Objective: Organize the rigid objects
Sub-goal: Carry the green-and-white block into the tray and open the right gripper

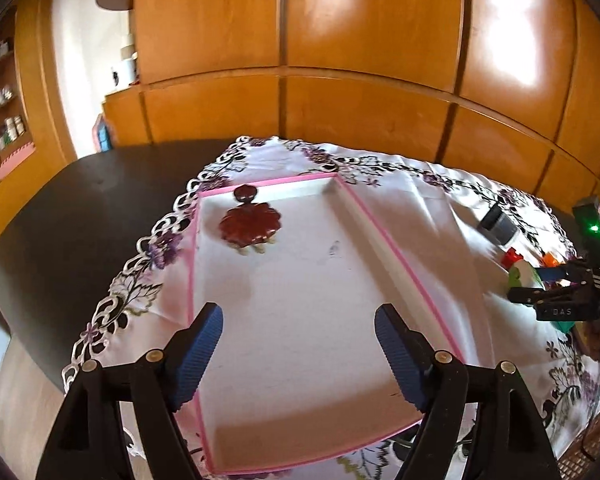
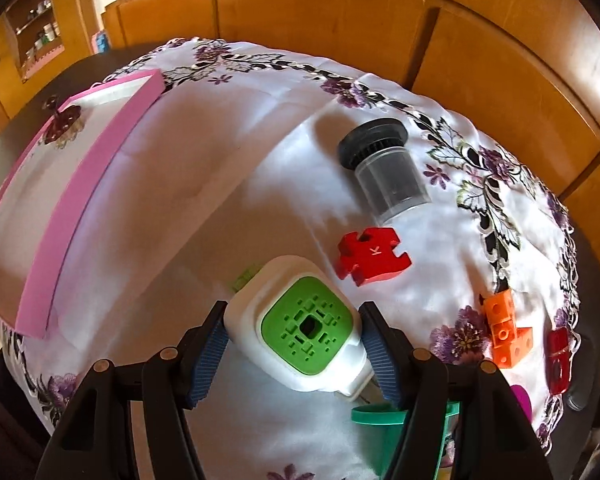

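Observation:
A pink-rimmed white tray [image 1: 395, 256] lies on the flowered tablecloth, with a dark red flower-shaped hair clip [image 1: 250, 224] in its far left corner. My left gripper [image 1: 298, 356] hovers open over the tray's near half, nothing between its blue pads. In the right wrist view my right gripper [image 2: 294, 354] is shut on a white block with a green square face [image 2: 300, 328], both pads pressing its sides just above the cloth. The same tray [image 2: 88, 184] and hair clip [image 2: 62, 124] show at the left there. The right gripper [image 1: 555, 304] also appears at the far right of the left wrist view.
On the cloth to the right lie a grey-capped clear jar [image 2: 383, 168] on its side, a red puzzle-shaped piece [image 2: 369, 258], an orange cube cluster [image 2: 505, 330], a red translucent piece [image 2: 557, 354] and a teal object [image 2: 403, 408]. Wooden cabinets [image 1: 339, 60] stand behind the dark table [image 1: 80, 208].

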Demonstrator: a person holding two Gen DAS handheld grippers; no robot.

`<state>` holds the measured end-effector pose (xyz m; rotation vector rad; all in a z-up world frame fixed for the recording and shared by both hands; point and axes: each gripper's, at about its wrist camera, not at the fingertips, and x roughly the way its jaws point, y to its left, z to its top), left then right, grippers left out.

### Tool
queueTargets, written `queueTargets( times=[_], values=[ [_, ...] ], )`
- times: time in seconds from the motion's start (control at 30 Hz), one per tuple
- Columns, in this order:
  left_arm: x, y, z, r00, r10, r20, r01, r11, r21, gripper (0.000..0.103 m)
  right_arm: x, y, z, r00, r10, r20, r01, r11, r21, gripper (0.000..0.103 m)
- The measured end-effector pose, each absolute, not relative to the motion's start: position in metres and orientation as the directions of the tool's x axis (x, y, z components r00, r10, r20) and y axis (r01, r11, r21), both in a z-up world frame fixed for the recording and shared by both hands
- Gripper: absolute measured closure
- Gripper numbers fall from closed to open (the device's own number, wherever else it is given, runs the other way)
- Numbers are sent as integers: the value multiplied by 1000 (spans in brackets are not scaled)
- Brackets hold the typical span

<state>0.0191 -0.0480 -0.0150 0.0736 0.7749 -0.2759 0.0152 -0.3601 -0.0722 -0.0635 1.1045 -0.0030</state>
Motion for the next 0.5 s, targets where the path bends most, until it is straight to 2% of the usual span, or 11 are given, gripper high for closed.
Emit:
queueTargets(
  times=[0.23,0.5],
  values=[
    [23,-32,-20,676,-207,-707,236,970,-58,24,17,-337,-44,517,23,-856,23,999,40,37],
    [27,-11,-24,685,-180,-706,187,980,-69,24,41,-252,-8,565,187,-803,-126,982,140,37]
  ],
)
